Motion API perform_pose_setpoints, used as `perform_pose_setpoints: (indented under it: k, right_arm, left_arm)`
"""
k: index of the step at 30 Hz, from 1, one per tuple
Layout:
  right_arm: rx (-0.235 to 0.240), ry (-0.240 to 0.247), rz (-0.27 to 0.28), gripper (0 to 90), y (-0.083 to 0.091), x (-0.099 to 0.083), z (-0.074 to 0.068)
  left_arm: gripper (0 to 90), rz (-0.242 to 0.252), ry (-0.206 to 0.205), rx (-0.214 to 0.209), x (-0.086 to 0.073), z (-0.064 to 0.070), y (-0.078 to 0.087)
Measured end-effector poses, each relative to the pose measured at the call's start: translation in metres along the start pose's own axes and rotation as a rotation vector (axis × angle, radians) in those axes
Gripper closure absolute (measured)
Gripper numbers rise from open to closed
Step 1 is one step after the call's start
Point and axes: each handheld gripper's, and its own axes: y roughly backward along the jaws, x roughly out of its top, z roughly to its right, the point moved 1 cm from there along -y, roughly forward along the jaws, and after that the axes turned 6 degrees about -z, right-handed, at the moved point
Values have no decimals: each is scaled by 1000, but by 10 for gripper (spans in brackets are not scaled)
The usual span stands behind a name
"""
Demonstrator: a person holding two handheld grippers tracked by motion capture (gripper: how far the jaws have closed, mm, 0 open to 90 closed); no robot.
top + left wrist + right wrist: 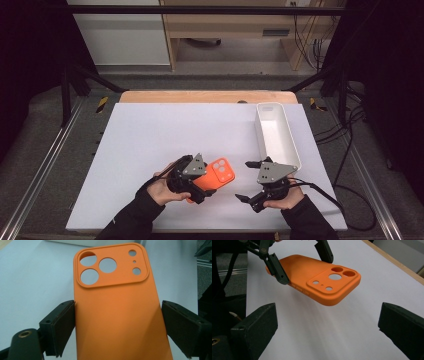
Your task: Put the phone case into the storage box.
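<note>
An orange phone case (220, 172) with camera cut-outs hangs just above the white mat, back side up. My left gripper (202, 188) is shut on the orange phone case, one jaw pressed on each long edge (117, 322). In the right gripper view the case (317, 280) floats clear of the mat, pinched by the left gripper (304, 263). My right gripper (243, 181) stands open to the right of the case, its jaws wide apart and nothing between them (327, 322). Its jaws point toward the case's camera end.
A long white tray (296, 146) lies at the right side of the white mat (165, 130), just beyond the right gripper. The wooden table edge (200, 96) runs along the back. Black frame posts and cables stand around the table.
</note>
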Motion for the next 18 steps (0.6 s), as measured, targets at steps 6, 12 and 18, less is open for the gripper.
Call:
perform_pose_setpoints:
  k: [6,12,18]
  right_arm:
    - [6,17,3,30,-1,7,-1]
    - [10,35,-3,30,0,8,-3]
    - [20,59,-4,36,-2,10,-5]
  left_arm:
    - [135,4,-25,-19,0,3,0]
    - [135,16,-53,-36,3,6,2]
    - [135,14,-87,-52,7,10,1]
